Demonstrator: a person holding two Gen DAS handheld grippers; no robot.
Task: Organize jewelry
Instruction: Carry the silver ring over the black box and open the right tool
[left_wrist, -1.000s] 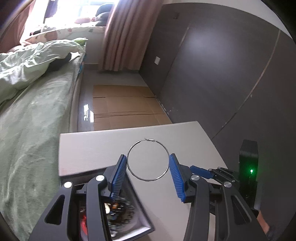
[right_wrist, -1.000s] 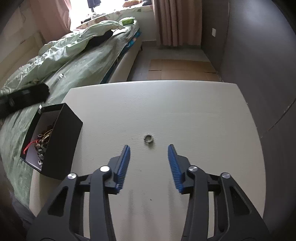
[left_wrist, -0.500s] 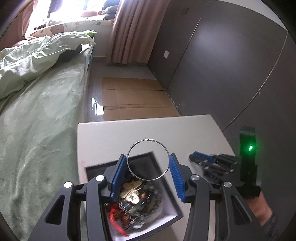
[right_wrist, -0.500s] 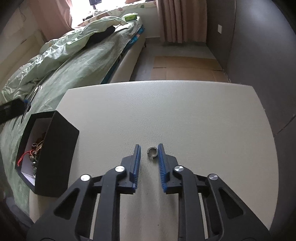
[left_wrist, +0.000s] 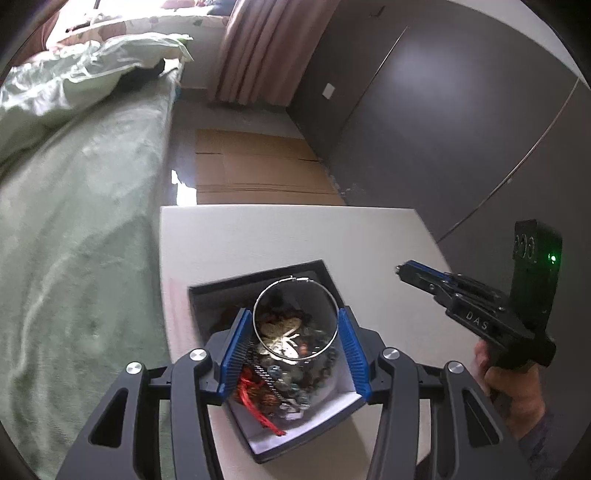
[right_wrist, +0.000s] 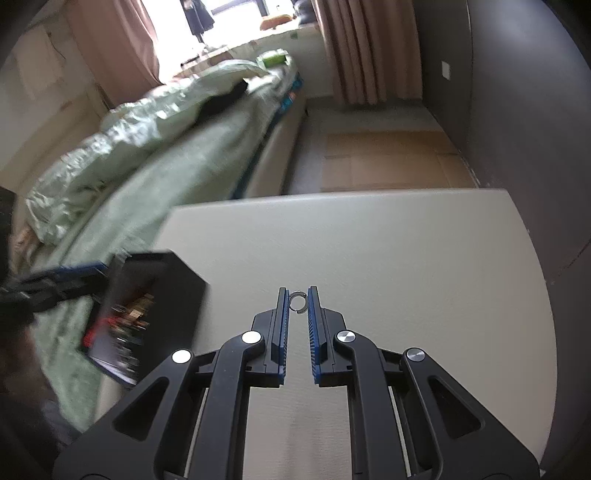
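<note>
The thin silver wire hoop earring (left_wrist: 294, 320) sits between the blue ribbed pads of the left gripper (left_wrist: 295, 325), whose jaws are opening, directly above the square black jewelry box with white lining (left_wrist: 317, 417). The box holds a tangle of beads, metal chains and a red cord. The right gripper (right_wrist: 297, 303) is closing its jaws, pinching a small silver ring (right_wrist: 297, 302) above the matte off-white table (right_wrist: 406, 258). A green bedspread (left_wrist: 74, 240) lies beside the table.
</note>
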